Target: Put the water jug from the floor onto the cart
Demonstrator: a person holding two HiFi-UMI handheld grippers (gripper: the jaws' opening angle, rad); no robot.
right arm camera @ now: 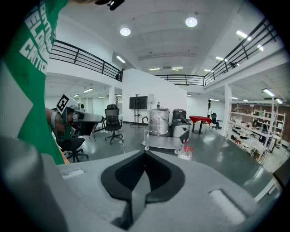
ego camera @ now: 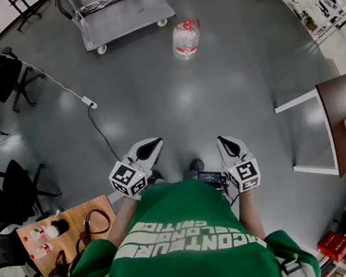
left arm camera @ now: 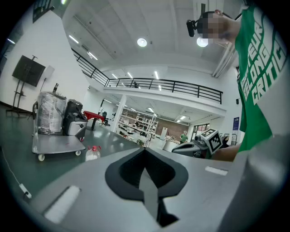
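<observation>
The water jug [ego camera: 185, 40] is a big clear plastic bottle with a red cap and a red carry handle. It stands on the grey floor [ego camera: 174, 108] in the upper middle of the head view, near the lower right corner of the flat cart [ego camera: 126, 14] but apart from it. It is upright, its long axis vertical and its cap upward. The left claw [ego camera: 150, 147] and right claw [ego camera: 226, 144], lower in the frame and well apart from it, are both clenched on nothing.
</observation>
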